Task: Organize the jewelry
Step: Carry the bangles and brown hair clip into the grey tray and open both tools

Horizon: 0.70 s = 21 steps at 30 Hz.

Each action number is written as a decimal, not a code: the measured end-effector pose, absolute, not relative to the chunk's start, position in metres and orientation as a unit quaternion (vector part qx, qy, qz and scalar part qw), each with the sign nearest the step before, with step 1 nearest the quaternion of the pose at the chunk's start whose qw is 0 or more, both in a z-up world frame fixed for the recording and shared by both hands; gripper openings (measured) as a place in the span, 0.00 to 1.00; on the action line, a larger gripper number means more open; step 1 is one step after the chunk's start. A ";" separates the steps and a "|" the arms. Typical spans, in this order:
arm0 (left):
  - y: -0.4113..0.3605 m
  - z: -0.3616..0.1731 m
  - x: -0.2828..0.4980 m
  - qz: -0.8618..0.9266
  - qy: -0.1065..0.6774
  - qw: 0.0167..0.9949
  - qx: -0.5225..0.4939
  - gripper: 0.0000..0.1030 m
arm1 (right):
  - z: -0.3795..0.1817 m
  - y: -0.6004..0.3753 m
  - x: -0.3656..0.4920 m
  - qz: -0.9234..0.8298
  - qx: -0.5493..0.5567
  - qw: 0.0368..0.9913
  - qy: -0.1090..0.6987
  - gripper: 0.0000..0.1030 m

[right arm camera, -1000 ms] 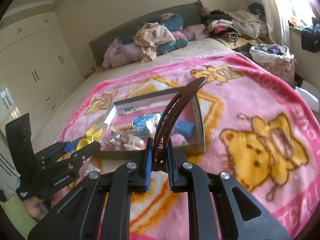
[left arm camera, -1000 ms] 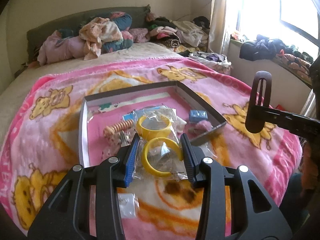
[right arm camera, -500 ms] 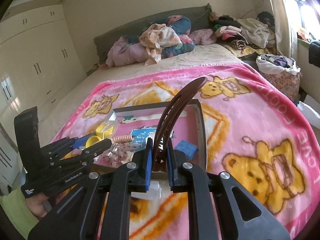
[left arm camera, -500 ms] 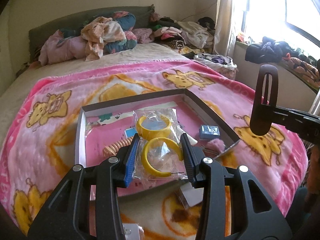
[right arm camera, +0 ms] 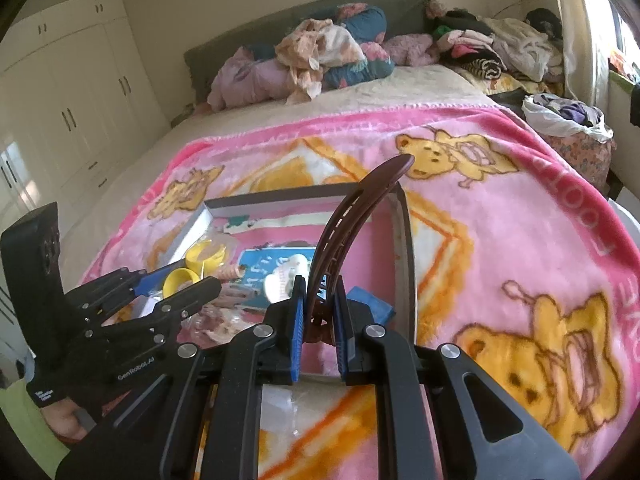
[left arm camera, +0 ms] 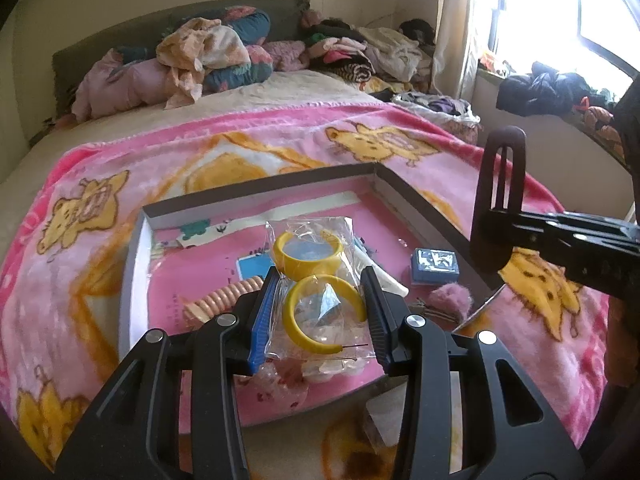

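The left claw (left arm camera: 320, 300) is clamping a clear bag (left arm camera: 316, 280) with two yellow bangles (left arm camera: 324, 314) inside, holding it over the near part of the tray (left arm camera: 256, 200). The right claw (right arm camera: 318, 308) is pinching together on the base of a curved brown hair clip (right arm camera: 352, 216), which is sticking up and arching over the tray's right half. The tray, a shallow grey-walled box with a pink floor, is sitting on the pink bear blanket (left arm camera: 100, 216) on the bed. Lying in it are a peach coil hair tie (left arm camera: 224, 296), a small blue box (left arm camera: 435, 265), a pink pom-pom (left arm camera: 452, 298) and a blue card (right arm camera: 264, 268). Clothes are heaping up by the headboard (right arm camera: 256, 40). A hand (right arm camera: 60, 420) is gripping the left tool's handle.
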<state>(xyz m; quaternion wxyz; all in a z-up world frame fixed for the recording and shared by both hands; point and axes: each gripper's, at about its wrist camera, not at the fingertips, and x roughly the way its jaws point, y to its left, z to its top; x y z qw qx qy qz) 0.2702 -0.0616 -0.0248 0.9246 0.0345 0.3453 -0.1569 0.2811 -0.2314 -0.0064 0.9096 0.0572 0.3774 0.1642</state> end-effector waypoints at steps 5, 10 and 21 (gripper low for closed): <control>-0.071 -0.037 0.277 -0.159 0.353 0.921 0.047 0.31 | -0.017 -0.236 0.300 0.161 0.053 0.904 0.392 0.13; -0.078 -0.047 0.282 -0.155 0.357 0.919 0.058 0.31 | -0.028 -0.237 0.314 0.160 0.052 0.900 0.402 0.13; -0.077 -0.053 0.285 -0.146 0.363 0.918 0.054 0.31 | -0.046 -0.228 0.335 0.185 0.057 0.883 0.428 0.13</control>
